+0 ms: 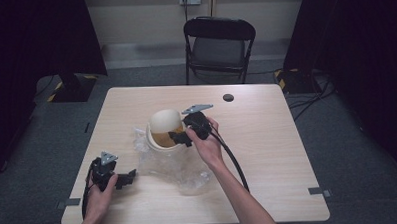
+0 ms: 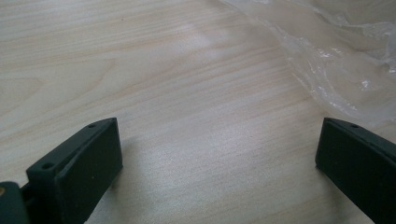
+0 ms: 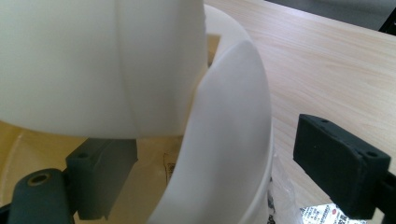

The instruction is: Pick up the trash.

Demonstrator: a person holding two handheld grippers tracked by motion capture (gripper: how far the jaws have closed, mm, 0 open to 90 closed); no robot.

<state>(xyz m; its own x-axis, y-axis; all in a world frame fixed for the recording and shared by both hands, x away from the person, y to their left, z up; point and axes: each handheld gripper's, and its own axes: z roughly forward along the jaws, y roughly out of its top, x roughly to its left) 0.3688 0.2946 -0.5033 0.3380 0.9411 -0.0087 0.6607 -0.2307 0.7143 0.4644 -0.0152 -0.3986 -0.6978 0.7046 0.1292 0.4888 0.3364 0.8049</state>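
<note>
The right hand-held gripper (image 1: 180,138) sits at the rim of a cream-white bowl-shaped container (image 1: 162,138) near the middle of the counter (image 1: 267,139). In the right gripper view, its jaws stand wide apart and straddle the container's wall (image 3: 224,140): one jaw is inside, over a tan lining, and the other is outside, with a clear gap between it and the wall, so the pads are not pressing on it. Just above the inside jaw hangs a rounded white lid or dome (image 3: 93,65), tilted and resting in the container's mouth. Under and in front of this hand-held gripper lies a crumpled clear plastic bag (image 1: 173,168), spreading toward the person's edge of the counter, and a small printed packet (image 3: 322,214) shows just beside the outside jaw. The left hand-held gripper (image 1: 126,178) rests low on the counter, well apart from the container, near the person's left edge. Its jaws are open with nothing between them, only bare wood, and the edge of the plastic bag lies just beyond its right jaw. Beyond the right hand-held gripper, at the counter's far edge, is a small dark round cap (image 1: 228,97), and past that stands a black folding chair (image 1: 219,43).
</note>
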